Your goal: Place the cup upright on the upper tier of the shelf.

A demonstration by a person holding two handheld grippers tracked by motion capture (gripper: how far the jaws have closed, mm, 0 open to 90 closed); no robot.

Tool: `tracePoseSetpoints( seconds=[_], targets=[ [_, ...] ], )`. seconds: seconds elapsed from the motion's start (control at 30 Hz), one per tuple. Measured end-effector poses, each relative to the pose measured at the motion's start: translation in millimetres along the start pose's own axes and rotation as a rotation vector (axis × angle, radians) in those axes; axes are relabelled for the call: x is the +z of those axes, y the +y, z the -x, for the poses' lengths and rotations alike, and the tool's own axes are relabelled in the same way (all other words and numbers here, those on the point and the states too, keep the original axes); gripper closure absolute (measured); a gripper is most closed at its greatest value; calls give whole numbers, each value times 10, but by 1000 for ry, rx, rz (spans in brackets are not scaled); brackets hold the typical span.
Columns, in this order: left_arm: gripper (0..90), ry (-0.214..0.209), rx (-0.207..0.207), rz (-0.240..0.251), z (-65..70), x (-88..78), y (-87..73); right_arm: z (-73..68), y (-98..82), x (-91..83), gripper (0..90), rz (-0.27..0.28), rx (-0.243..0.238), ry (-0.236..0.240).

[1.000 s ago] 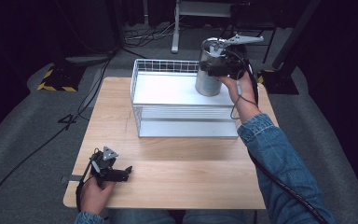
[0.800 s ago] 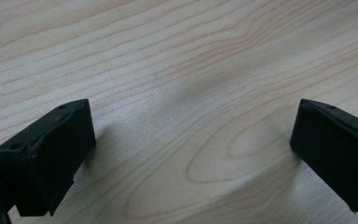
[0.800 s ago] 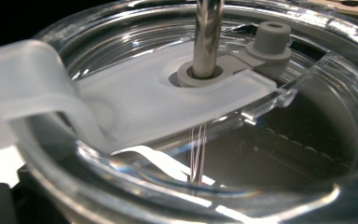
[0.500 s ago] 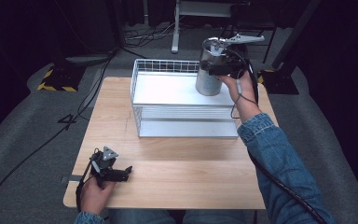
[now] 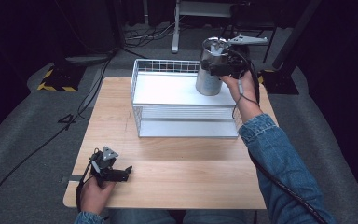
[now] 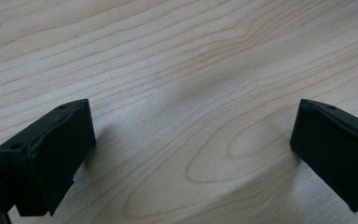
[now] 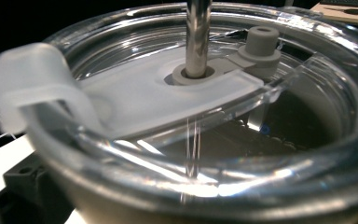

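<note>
In my right gripper view, the silver metal tumbler with clear plastic lid (image 7: 205, 140) is cut by the bottom and right edges, and it hides my jaws almost fully. Its frosted lid tab (image 7: 32, 88) is blurred. My blue denim sleeve (image 5: 284, 172) leaves the high view at the bottom.

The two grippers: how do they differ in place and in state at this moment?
The left gripper lies low on the wooden table at the near left; the right gripper is far right, at the wire basket. The left gripper is open on nothing; the right gripper is against a steel tumbler. A hand holds each.
</note>
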State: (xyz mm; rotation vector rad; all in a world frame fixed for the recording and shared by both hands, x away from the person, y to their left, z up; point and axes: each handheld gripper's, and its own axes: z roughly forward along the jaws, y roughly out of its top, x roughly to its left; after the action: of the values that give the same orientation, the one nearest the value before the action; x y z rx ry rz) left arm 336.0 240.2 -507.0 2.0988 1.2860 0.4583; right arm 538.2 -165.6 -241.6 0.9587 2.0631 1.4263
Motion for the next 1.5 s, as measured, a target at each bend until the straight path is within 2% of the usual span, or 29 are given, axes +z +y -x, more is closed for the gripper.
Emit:
tracePoseSetpoints(
  seconds=[0.2,0.33,0.4,0.63,0.93,1.23,1.5],
  targets=[
    [3,-4,2,-1,0,3,4,-1,15,-95,0,22,1,12],
    [3,-4,6,-3,-2,4,6,-15,25,-148,0,10,-10,11],
    [3,-4,7,-2,-3,5,8,-15,21,-217,0,9,-27,5],
    [3,-6,9,-2,-3,8,11,6,20,-376,0,19,-31,0],
    [3,-6,9,-2,-3,9,11,-55,-6,-649,0,41,-62,24],
    [3,-5,10,-2,-4,9,11,-104,-214,-1000,0,41,-81,68],
    [3,-5,9,-2,-3,9,11,-107,-384,-1243,0,30,-93,75]
  ],
)
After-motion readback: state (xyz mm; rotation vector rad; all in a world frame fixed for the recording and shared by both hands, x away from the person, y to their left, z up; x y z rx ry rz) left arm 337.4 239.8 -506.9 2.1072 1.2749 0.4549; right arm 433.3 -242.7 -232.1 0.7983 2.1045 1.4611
